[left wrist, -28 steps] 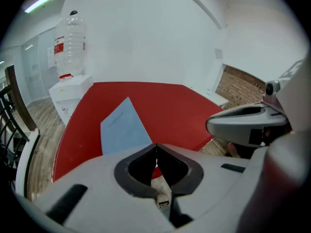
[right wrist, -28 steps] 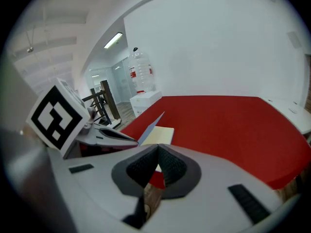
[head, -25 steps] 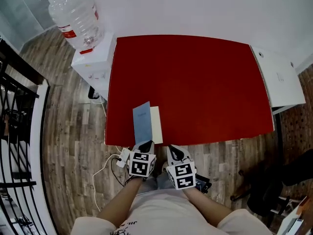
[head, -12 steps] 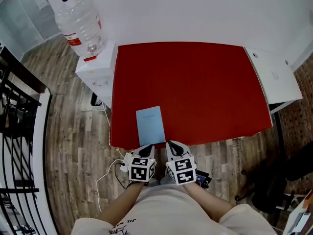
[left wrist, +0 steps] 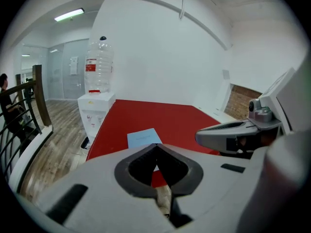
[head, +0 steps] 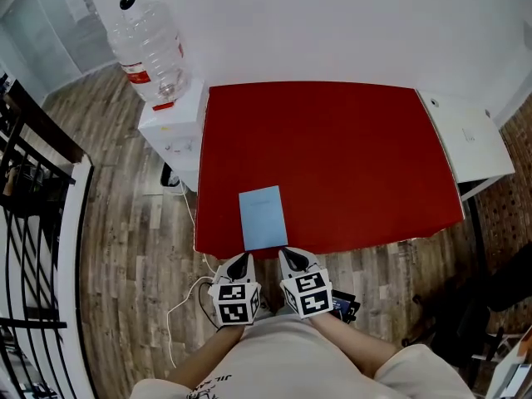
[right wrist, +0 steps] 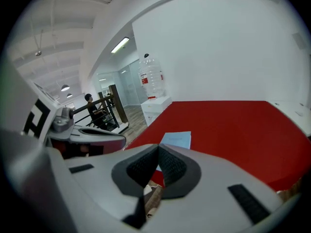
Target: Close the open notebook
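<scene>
The notebook (head: 263,217) lies closed, light blue cover up, at the near left edge of the red table (head: 349,148). It also shows in the left gripper view as the notebook (left wrist: 143,138) and in the right gripper view as the notebook (right wrist: 177,140), ahead of the jaws. My left gripper (head: 242,263) is shut and empty, held just off the table's near edge below the notebook. Beside it my right gripper (head: 291,258) is shut too, with nothing in it. Neither gripper touches the notebook.
A white water dispenser (head: 173,125) with a big clear bottle (head: 150,48) stands left of the table. A white cabinet (head: 470,135) adjoins the right side. A black railing (head: 33,223) runs at far left; a cable (head: 187,302) lies on the wooden floor.
The notebook's cover has come down and the book now lies closed flat. Both grippers have drawn back from the table edge toward me and risen, the left one more.
</scene>
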A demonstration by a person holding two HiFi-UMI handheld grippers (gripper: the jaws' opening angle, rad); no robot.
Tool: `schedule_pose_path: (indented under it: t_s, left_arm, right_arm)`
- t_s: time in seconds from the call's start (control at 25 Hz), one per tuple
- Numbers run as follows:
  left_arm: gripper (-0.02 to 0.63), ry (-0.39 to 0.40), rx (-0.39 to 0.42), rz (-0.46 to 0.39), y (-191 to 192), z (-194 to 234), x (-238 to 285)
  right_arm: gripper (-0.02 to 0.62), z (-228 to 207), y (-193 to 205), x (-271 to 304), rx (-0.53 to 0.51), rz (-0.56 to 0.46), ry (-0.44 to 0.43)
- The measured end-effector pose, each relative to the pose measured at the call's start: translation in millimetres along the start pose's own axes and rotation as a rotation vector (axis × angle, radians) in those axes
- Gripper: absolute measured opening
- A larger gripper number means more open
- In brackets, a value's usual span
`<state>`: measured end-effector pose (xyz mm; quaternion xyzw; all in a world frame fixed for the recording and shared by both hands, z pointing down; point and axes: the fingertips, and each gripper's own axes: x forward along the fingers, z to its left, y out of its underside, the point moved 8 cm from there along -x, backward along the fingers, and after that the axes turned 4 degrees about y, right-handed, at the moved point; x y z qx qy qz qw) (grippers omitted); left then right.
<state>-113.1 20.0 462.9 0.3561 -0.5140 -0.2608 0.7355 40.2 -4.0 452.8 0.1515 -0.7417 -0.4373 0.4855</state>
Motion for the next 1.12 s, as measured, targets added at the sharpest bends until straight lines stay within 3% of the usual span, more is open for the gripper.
schedule_pose_path:
  t_s: [0.28, 1.12]
  left_arm:
    - [0.006, -0.01, -0.013, -0.014, 4.3, 4.4, -8.1]
    - [0.006, 0.024, -0.002, 0.0, 13.6, -2.1, -20.8]
  right_arm:
    - [0.005, 10.8, 10.7, 1.2, -0.005, 0.041, -0.02]
    - [0.005, 18.9, 18.8, -14.5, 0.005, 0.039, -0.005]
